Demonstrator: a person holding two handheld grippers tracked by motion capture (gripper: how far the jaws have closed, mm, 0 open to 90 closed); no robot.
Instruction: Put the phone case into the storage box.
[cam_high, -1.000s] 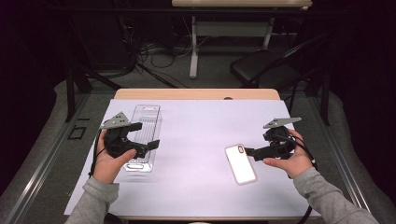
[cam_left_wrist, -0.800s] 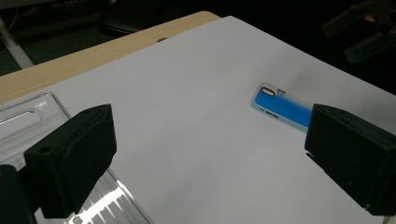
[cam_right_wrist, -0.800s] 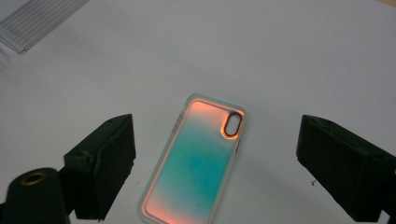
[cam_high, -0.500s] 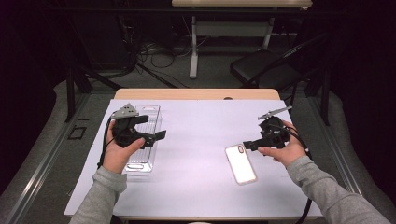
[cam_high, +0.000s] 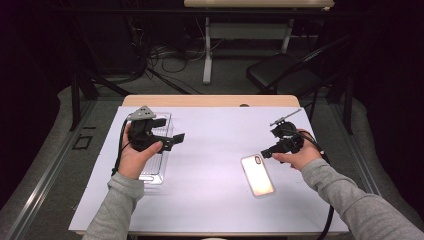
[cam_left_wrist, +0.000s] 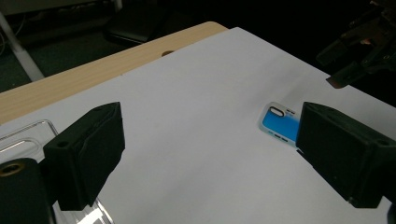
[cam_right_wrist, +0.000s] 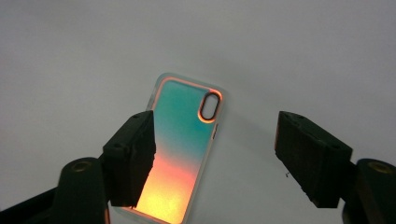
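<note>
high view: 2 grippers raised over the white sheet

the left gripper (cam_high: 172, 140) hangs above a clear tray (cam_high: 156, 165), jaws spread wide and empty. the right gripper (cam_high: 265, 153) hovers just beside the top end of a phone case (cam_high: 257, 175) lying flat on the white sheet (cam_high: 210, 165), jaws apart, holding nothing.

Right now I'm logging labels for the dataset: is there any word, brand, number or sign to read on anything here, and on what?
None can be read.
Phone case: only a colour gradient and a camera cutout, no print.
Clear tray: no label visible.
Left claw and right claw: plain black, no markings.
White sheet: blank.
</note>
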